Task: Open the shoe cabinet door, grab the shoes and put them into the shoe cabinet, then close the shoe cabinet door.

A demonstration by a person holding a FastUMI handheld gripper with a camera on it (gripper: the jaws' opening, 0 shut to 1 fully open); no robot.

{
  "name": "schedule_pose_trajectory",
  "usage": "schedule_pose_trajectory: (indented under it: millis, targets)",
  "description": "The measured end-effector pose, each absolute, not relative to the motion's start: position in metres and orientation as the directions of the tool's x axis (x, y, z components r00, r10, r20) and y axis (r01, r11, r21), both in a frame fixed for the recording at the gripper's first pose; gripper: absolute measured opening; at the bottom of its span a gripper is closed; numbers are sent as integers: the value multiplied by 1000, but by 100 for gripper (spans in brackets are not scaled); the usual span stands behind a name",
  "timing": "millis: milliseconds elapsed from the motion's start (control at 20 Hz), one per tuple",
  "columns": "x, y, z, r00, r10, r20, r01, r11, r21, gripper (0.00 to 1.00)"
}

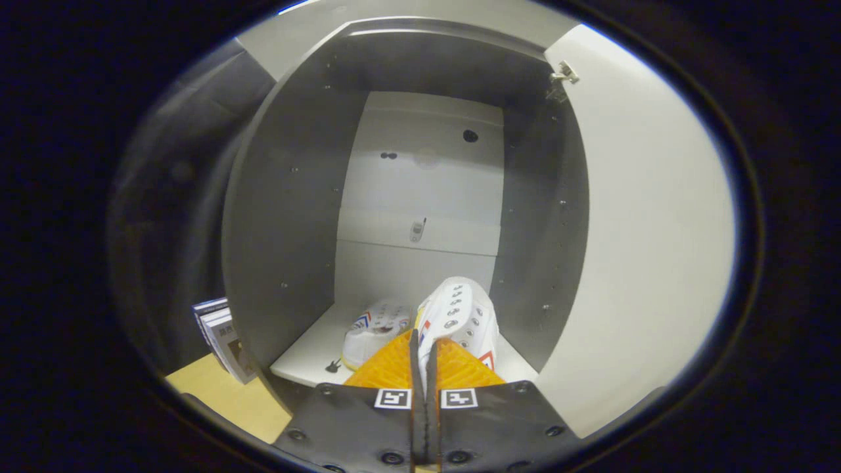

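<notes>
Gripper view | I see my gripper [425,351] pinching a white laced shoe [460,315] by its edge, inside the open cabinet [282,217] | second white shoe [376,328] on cabinet floor, door [650,223] swung right

A few thin books or booklets [220,336] stand upright on a yellowish wooden floor [227,397], leaning against a grey outer panel. Behind them hangs dark cloth [174,197], its folds blurred
</notes>
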State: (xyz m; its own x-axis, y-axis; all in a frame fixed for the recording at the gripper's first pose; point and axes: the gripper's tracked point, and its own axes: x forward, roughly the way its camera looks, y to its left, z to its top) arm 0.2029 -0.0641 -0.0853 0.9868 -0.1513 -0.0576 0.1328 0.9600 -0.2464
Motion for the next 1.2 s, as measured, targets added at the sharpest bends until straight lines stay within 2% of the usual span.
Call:
schedule_pose_trajectory:
  millis: [550,950,1200]
  targets:
    - [325,-87,-105,975,-153,-160,97,945,-313,2]
    - [355,-104,-161,937,-154,-313,36,935,-353,2]
    - [359,-105,-166,933,-159,-321,36,933,-358,3]
